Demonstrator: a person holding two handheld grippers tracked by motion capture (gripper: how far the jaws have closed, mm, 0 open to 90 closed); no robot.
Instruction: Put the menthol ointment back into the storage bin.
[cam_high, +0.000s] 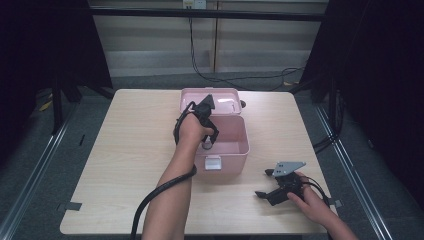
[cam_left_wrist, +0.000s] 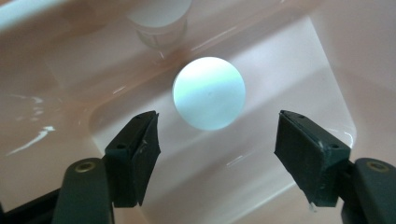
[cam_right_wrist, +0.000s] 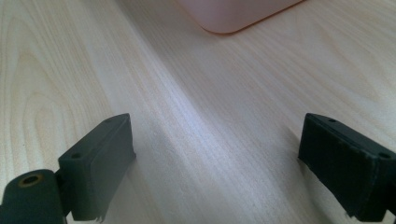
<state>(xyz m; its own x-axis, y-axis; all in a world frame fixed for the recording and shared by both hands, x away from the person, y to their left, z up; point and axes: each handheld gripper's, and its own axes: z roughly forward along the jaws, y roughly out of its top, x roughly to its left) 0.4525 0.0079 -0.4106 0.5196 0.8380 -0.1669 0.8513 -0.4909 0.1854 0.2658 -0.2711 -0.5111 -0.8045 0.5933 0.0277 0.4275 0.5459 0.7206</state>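
One pink box (cam_high: 222, 145), lid thrown back, at the middle of the wooden bench (cam_high: 125, 150). Inside, on the box floor, one pale round disc (cam_left_wrist: 209, 92), seen from the left gripper view; just beyond it one whitish cylinder-shaped object (cam_left_wrist: 158, 21), cut off by the frame's top edge and too blurred to identify. Neither of these discernible from above, hidden under the left hand (cam_high: 192, 131). One white latch (cam_high: 212, 163) on the box front. Two claws in all. Left claw (cam_left_wrist: 215, 151) lowered into the box, jaws wide apart, holding nothing, the disc lying between and just ahead of the tips, untouched. Right claw (cam_high: 267, 187) low over the bench, right of the box and apart from it, jaws likewise spread wide and empty; contact with the wood impossible to judge. One box corner cut off in the right gripper view.
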